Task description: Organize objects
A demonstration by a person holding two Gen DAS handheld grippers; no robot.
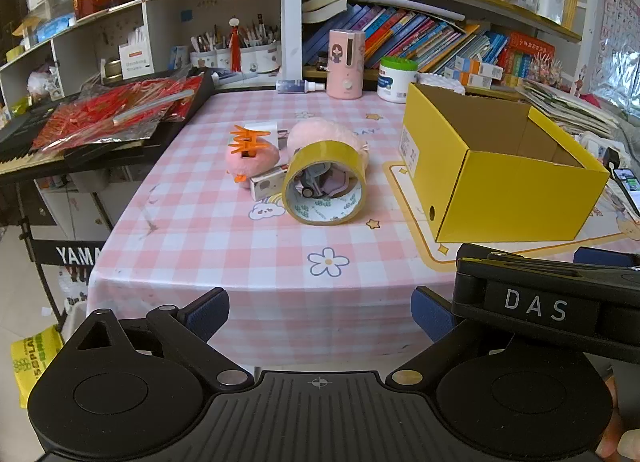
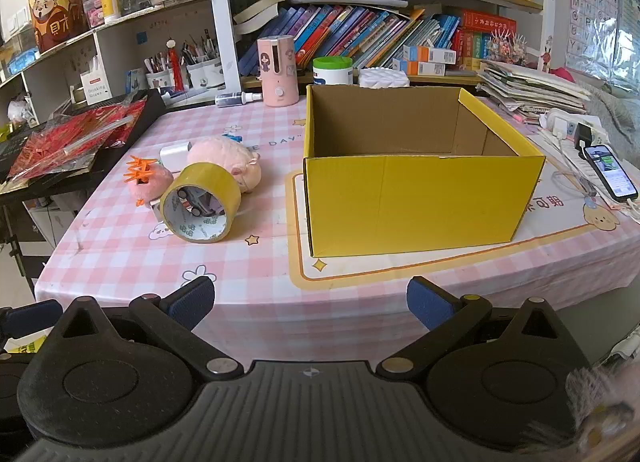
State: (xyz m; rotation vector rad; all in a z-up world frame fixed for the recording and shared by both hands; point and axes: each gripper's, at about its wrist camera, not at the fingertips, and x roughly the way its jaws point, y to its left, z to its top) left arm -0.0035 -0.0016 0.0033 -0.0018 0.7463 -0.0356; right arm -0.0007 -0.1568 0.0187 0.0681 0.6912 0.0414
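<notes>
I hold both claws above the near edge of the tabletop (image 2: 264, 262), each tipped down toward the pink checked cloth. My left claw (image 1: 320, 316) stands with its blue pads wide apart and nothing between them. My right claw (image 2: 310, 302) is spread just as wide and also empty; in the left view its black body crosses the lower right.

The yellow cardboard box (image 2: 412, 202) sits open-topped toward the right side of the tabletop on a yellow-bordered mat, its brown inside bare as far as I can see. Left of it, near the middle, lies a cluster: a roll of yellow tape (image 1: 324, 182) on its side, a small toy car (image 1: 316, 184) inside its core, a pink plush pig (image 2: 228, 158) just behind it, a pink plush with an orange hair clip (image 1: 250, 142) on top, and a small white box (image 1: 266, 184) touching the roll.
</notes>
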